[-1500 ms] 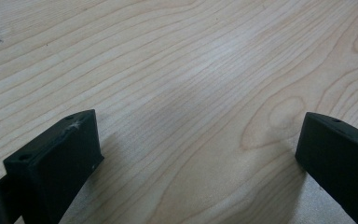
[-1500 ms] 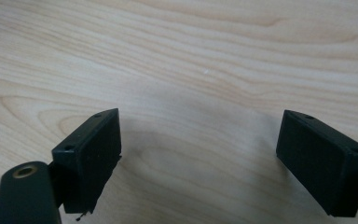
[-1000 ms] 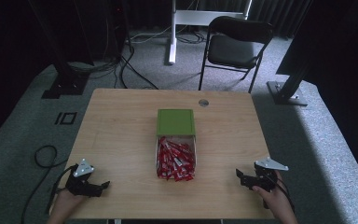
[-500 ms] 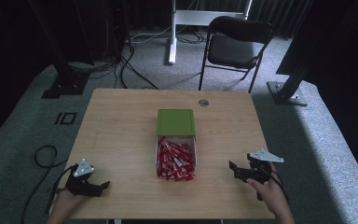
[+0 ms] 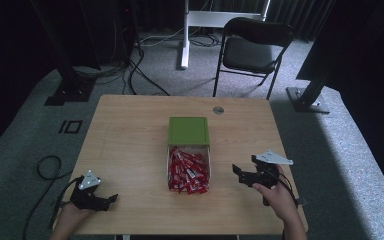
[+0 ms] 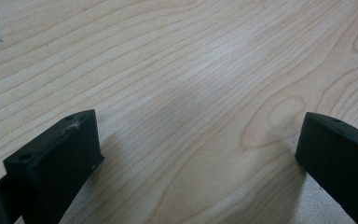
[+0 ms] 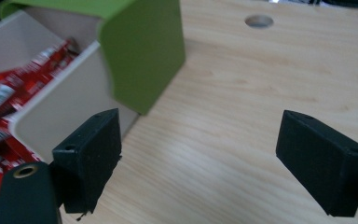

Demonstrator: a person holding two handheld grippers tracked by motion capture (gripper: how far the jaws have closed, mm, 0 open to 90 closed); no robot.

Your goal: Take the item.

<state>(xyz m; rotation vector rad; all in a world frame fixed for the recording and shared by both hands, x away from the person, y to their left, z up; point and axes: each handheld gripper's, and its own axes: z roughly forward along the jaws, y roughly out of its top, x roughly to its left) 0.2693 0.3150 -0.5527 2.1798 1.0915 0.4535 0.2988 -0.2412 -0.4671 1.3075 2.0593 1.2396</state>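
- High view: a pale box (image 5: 189,167) with a green lid (image 5: 188,131) slid back over its far half sits mid-tabletop (image 5: 130,140), its open near half full of red sachets (image 5: 187,171), possibly ketchup; the print is too small to read.
- Left gripper (image 5: 111,198) rests at the near left corner, jaws spread over bare wood.
- Right gripper (image 5: 236,171) is held just right of the box, jaws released and empty.
- Right gripper view: the box wall (image 7: 70,107) lies beside one of the jaws.
- Beyond the tabletop stands a folding chair (image 5: 252,50).

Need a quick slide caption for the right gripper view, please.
Open right claw over the wooden table, beside the green-lidded box of red packets.
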